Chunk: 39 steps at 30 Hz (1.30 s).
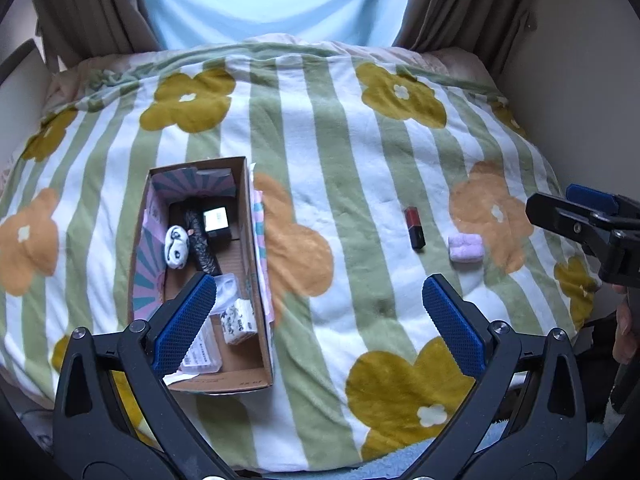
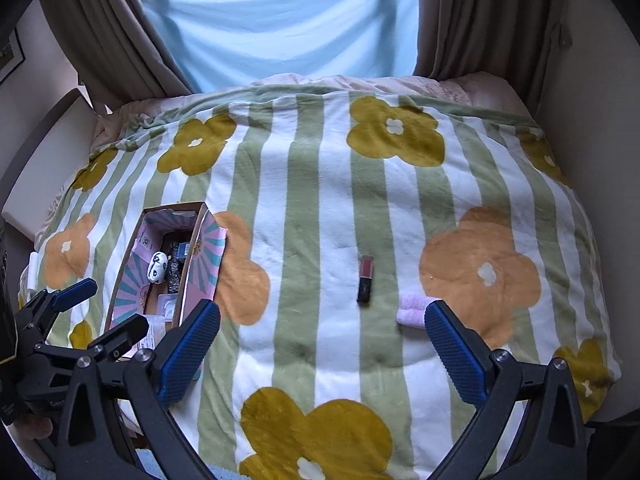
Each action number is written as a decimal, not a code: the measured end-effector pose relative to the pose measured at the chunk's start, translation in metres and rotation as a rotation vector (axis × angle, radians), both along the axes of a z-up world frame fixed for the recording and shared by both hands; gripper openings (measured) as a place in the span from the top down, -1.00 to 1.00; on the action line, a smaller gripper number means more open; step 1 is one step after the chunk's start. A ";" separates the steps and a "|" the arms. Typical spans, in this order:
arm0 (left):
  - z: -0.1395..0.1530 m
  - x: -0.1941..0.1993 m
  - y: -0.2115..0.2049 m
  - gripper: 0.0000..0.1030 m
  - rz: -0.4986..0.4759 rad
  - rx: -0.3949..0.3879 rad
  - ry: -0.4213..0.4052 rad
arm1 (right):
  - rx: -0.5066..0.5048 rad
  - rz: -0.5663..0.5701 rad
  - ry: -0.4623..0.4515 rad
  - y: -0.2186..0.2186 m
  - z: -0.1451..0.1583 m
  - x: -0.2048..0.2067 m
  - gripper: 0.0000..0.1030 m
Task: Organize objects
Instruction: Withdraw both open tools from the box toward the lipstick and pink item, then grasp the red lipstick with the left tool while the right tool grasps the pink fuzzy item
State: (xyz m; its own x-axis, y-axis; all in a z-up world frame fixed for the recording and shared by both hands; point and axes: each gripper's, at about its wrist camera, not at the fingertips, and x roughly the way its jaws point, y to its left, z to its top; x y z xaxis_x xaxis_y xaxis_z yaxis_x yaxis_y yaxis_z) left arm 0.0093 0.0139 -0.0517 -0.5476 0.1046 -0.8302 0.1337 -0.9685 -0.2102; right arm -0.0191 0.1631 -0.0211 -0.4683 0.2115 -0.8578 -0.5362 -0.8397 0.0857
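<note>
An open cardboard box [image 1: 256,240] [image 2: 188,268] sits on the left of the bed and holds a panda toy [image 1: 177,247] [image 2: 157,267], a black item, a tissue pack [image 1: 238,321] and a clear case. A red-and-black lipstick [image 1: 414,227] [image 2: 365,278] and a small pink fluffy item [image 1: 465,247] [image 2: 412,310] lie on the blanket to the right. My left gripper [image 1: 320,316] is open and empty, its left finger over the box's near end. My right gripper [image 2: 322,348] is open and empty, its right finger just in front of the pink item.
A striped flower blanket [image 1: 340,184] [image 2: 320,208] covers the bed. Brown curtains and a light blue sheet hang behind it. Walls close in on the right side. A headboard or panel stands at the far left.
</note>
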 end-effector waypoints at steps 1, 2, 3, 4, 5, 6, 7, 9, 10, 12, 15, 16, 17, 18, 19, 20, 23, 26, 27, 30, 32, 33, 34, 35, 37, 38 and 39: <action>0.001 -0.003 0.004 -0.99 -0.007 -0.002 0.002 | -0.003 -0.013 0.002 0.003 0.000 0.005 -0.98; 0.002 -0.004 0.007 -0.99 -0.013 -0.005 0.001 | -0.004 -0.019 0.003 0.006 0.000 0.009 -0.98; 0.003 -0.006 0.010 -0.99 -0.020 -0.007 0.001 | -0.003 -0.027 0.005 0.009 0.000 0.013 -0.98; 0.004 -0.008 0.014 -0.99 -0.028 -0.007 0.001 | -0.003 -0.037 0.005 0.011 0.000 0.017 -0.98; 0.005 -0.010 0.017 -0.99 -0.034 -0.006 0.000 | -0.003 -0.044 0.006 0.014 0.000 0.020 -0.98; 0.006 -0.012 0.020 -0.99 -0.042 -0.007 0.000 | -0.004 -0.054 0.007 0.017 -0.001 0.023 -0.98; 0.006 -0.015 0.023 -0.99 -0.053 -0.009 0.000 | -0.005 -0.067 0.007 0.019 -0.002 0.026 -0.98; 0.005 -0.020 0.030 -0.99 -0.072 -0.010 -0.009 | -0.005 -0.081 0.003 0.025 -0.005 0.033 -0.98; 0.005 -0.024 0.034 -0.99 -0.087 -0.009 -0.013 | -0.007 -0.093 -0.001 0.028 -0.007 0.035 -0.98; 0.003 -0.032 0.042 -0.99 -0.119 -0.011 -0.021 | -0.017 -0.117 -0.009 0.035 -0.012 0.041 -0.98; 0.000 -0.044 0.055 -0.99 -0.184 -0.028 -0.033 | -0.031 -0.148 -0.026 0.044 -0.022 0.049 -0.98; -0.001 -0.050 0.061 -0.99 -0.213 -0.033 -0.033 | -0.036 -0.159 -0.030 0.047 -0.026 0.051 -0.98; -0.002 -0.056 0.065 -0.99 -0.239 -0.032 -0.038 | -0.043 -0.168 -0.035 0.050 -0.031 0.053 -0.98; -0.005 -0.062 0.071 -0.99 -0.274 -0.031 -0.039 | -0.050 -0.178 -0.041 0.053 -0.037 0.055 -0.98; -0.007 -0.069 0.076 -0.99 -0.307 -0.036 -0.040 | -0.057 -0.189 -0.046 0.057 -0.043 0.056 -0.98; -0.011 -0.075 0.082 -0.99 -0.343 -0.048 -0.044 | -0.063 -0.198 -0.050 0.061 -0.048 0.058 -0.98; -0.024 -0.097 0.104 -0.99 -0.474 -0.106 -0.053 | -0.078 -0.239 -0.068 0.073 -0.067 0.060 -0.98; -0.042 -0.121 0.126 -0.99 -0.608 -0.163 -0.068 | -0.093 -0.280 -0.079 0.087 -0.087 0.060 -0.98; -0.049 -0.128 0.133 -0.99 -0.652 -0.176 -0.072 | -0.099 -0.295 -0.081 0.092 -0.095 0.060 -0.98; -0.077 -0.151 0.151 -0.99 -0.782 -0.215 -0.095 | -0.108 -0.331 -0.089 0.107 -0.121 0.057 -0.98; -0.101 -0.166 0.163 -0.99 -0.858 -0.233 -0.127 | -0.108 -0.344 -0.095 0.115 -0.139 0.051 -0.98; -0.113 -0.172 0.168 -0.99 -0.892 -0.235 -0.142 | -0.106 -0.347 -0.100 0.120 -0.151 0.048 -0.98; -0.126 -0.179 0.173 -0.99 -0.928 -0.234 -0.155 | -0.103 -0.349 -0.109 0.123 -0.159 0.045 -0.98; -0.139 -0.184 0.178 -0.99 -0.952 -0.234 -0.172 | -0.100 -0.354 -0.120 0.127 -0.169 0.042 -0.98; -0.163 -0.192 0.187 -0.99 -1.015 -0.239 -0.179 | -0.110 -0.366 -0.125 0.134 -0.188 0.038 -0.98; -0.174 -0.195 0.192 -0.99 -1.035 -0.250 -0.192 | -0.120 -0.373 -0.122 0.137 -0.196 0.037 -0.98; -0.186 -0.199 0.197 -0.99 -1.064 -0.262 -0.190 | -0.130 -0.377 -0.117 0.139 -0.204 0.035 -0.98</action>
State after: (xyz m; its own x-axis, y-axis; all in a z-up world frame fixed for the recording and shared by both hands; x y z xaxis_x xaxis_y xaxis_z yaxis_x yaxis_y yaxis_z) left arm -0.1893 0.2106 -0.2377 -0.1441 0.2545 -0.9563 -0.7836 -0.6195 -0.0468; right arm 0.0162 0.3019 -0.2249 -0.2761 0.2361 -0.9317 -0.8166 -0.5689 0.0978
